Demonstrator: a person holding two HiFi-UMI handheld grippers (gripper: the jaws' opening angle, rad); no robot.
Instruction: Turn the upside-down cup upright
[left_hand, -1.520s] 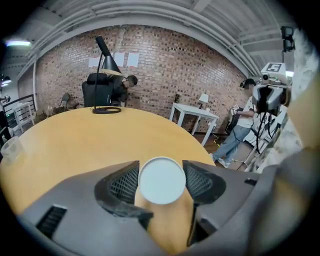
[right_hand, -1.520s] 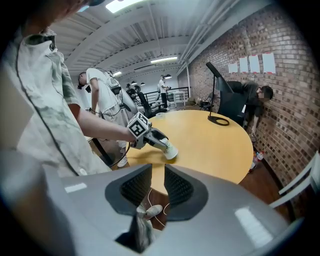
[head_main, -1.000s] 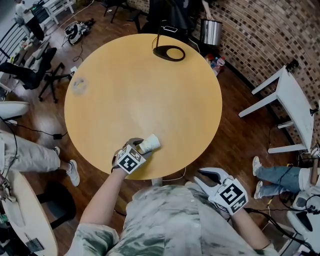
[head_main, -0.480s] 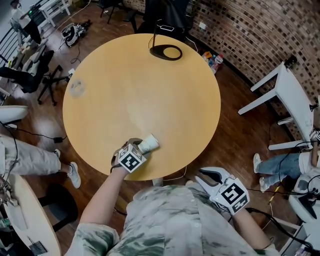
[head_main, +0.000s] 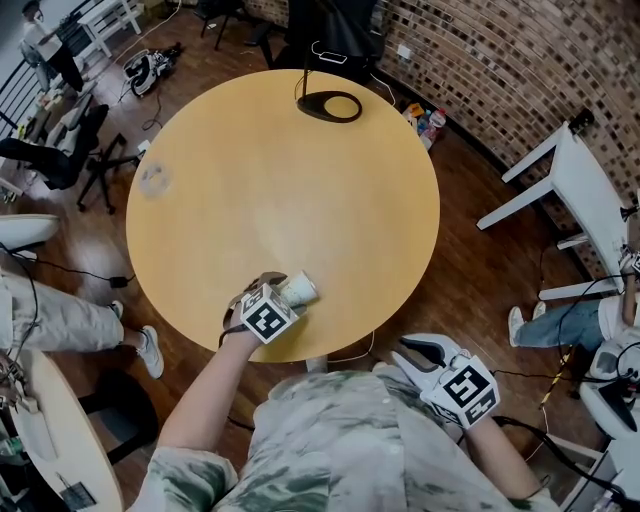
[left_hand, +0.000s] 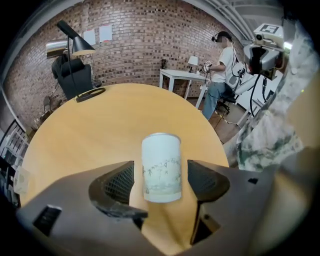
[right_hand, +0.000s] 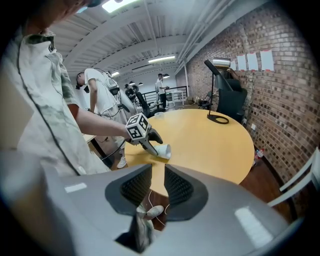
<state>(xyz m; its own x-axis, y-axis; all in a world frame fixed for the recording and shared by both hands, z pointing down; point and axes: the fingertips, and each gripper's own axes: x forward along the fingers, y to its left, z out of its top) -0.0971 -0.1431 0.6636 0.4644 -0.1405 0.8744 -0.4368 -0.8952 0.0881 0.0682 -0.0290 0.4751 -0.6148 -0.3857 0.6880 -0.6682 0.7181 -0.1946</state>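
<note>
Your left gripper (left_hand: 159, 176) has just been opening its jaws; they flank the cup (head_main: 300, 290) without touching, rim toward 1 o'clock.

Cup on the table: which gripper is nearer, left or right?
Left. The left gripper straddles the cup, its jaws just opening with gaps either side; the right gripper hangs off the near edge of the table, well apart, empty.

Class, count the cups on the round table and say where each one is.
1. The cup is near the table's near edge, between the jaws of the left tongs, which have just been opening. A pale patch by the table's left edge is too blurred to name.
</note>
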